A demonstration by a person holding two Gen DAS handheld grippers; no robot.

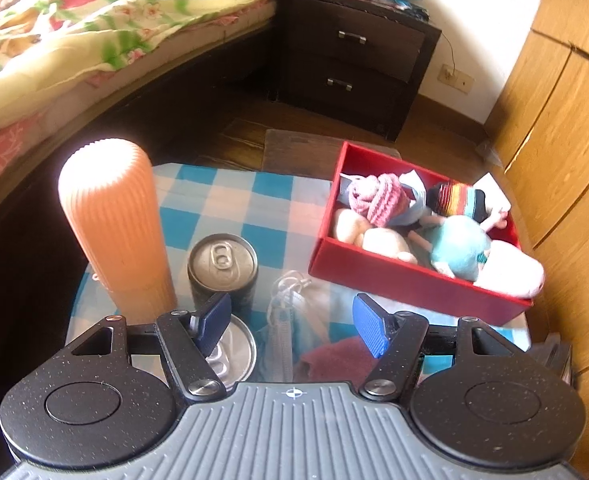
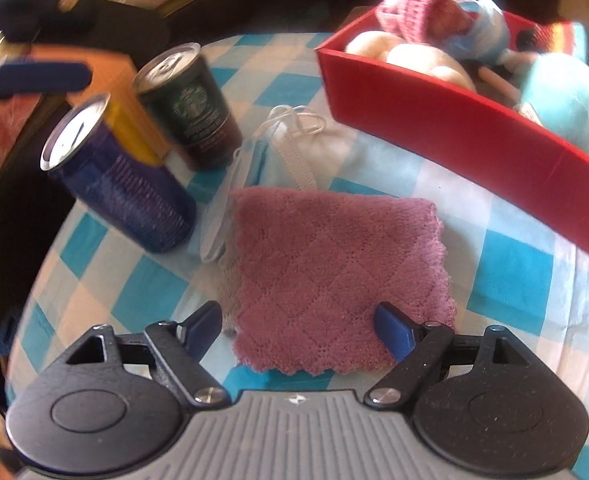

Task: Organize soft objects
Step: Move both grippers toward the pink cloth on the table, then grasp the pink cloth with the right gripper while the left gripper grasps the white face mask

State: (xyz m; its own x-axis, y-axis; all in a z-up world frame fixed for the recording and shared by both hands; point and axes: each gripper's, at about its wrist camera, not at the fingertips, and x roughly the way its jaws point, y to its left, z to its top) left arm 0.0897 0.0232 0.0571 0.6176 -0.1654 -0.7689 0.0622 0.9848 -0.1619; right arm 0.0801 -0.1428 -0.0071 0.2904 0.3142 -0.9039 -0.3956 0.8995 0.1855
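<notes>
A red box [image 1: 410, 276] [image 2: 466, 136] on the checked tablecloth holds several soft toys and a pink knitted hat [image 1: 382, 200] [image 2: 418, 4]. A folded purple cloth [image 2: 334, 272] [image 1: 334, 356] lies flat in front of the box. Face masks [image 2: 282, 148] [image 1: 290, 320] lie just beyond it. My right gripper [image 2: 298, 332] is open, low over the cloth's near edge, one finger at each side. My left gripper [image 1: 290, 324] is open and empty, held above the masks and cans.
A dark can [image 1: 222, 268] [image 2: 198, 120] and a blue-and-yellow can [image 2: 122, 176] stand left of the masks. A tall orange ribbed bottle [image 1: 114, 220] stands at the far left. A bed [image 1: 94, 40], a dark nightstand [image 1: 354, 56] and a wooden wardrobe [image 1: 554, 120] surround the table.
</notes>
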